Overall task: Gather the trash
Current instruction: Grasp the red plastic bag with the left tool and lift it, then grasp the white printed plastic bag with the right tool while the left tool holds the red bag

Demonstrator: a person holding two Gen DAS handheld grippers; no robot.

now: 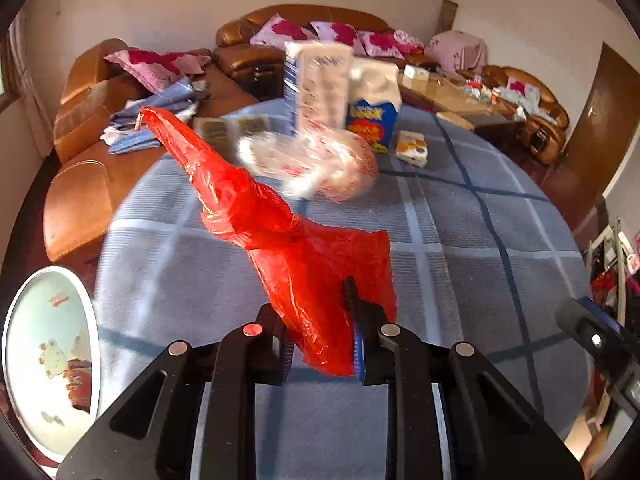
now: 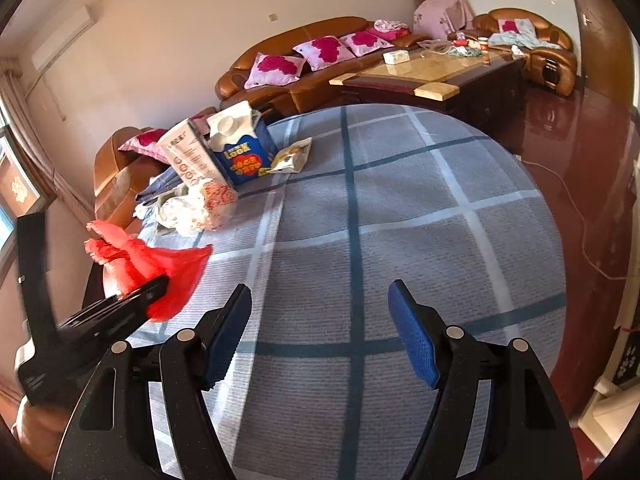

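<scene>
Now: red bag pinched over the table

Left gripper (image 1: 320,320) pinches a red plastic bag (image 1: 280,232), which stretches toward eleven o'clock above the blue checked tablecloth (image 1: 460,240). Right gripper (image 2: 320,320) stands spread, empty. Cartons (image 1: 316,84) cluster at twelve.

It was a home's living room — brown leather sofas (image 2: 304,76) with pink floral cushions (image 2: 276,68) lined the wall at upper centre, a long wooden coffee table (image 2: 432,76) stood before them, and a wall air conditioner (image 2: 60,36) hung upper left — glossy red-brown floor (image 2: 560,136) at right.
</scene>
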